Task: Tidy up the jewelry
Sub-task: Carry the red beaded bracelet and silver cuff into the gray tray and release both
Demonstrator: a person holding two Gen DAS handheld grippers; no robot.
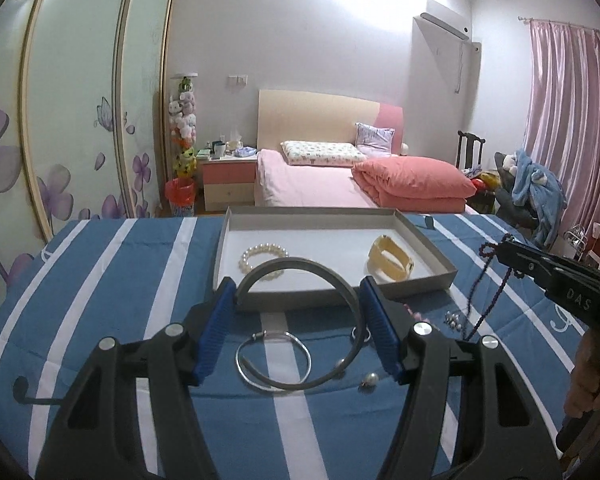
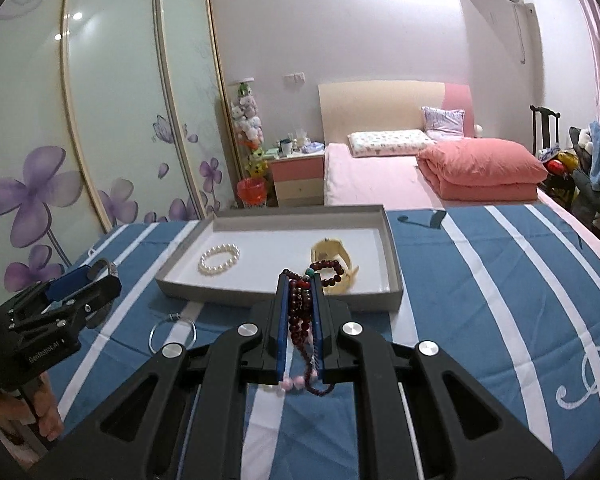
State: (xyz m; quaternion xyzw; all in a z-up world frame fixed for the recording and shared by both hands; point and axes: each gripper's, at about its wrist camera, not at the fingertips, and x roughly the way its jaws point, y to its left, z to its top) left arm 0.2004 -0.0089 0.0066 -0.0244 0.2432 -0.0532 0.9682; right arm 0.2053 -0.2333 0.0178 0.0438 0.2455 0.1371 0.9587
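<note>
Both fisheye views are bright up top, dimmer below. A strong white glare blows out the pale lilac back wall [image 1: 300,20] at 12 o'clock w/ no detail left; same washed patch in the right wrist view. Small ceiling-light spots reflect in the frosted glass wardrobe doors w/ purple flowers [image 2: 112,92] at 10 o'clock. Colours lean cool, slightly pink. Soft shadows only: a faint one under the thin silver wire bangle [image 1: 274,360] on the blue-and-white striped cloth [image 1: 100,280]. Straight lines bow hard toward the edges; black vignette fills all corners. Centre fairly sharp, far room soft, mild grain. Dark red bead string [image 2: 300,308] up close is a bit blurred.
</note>
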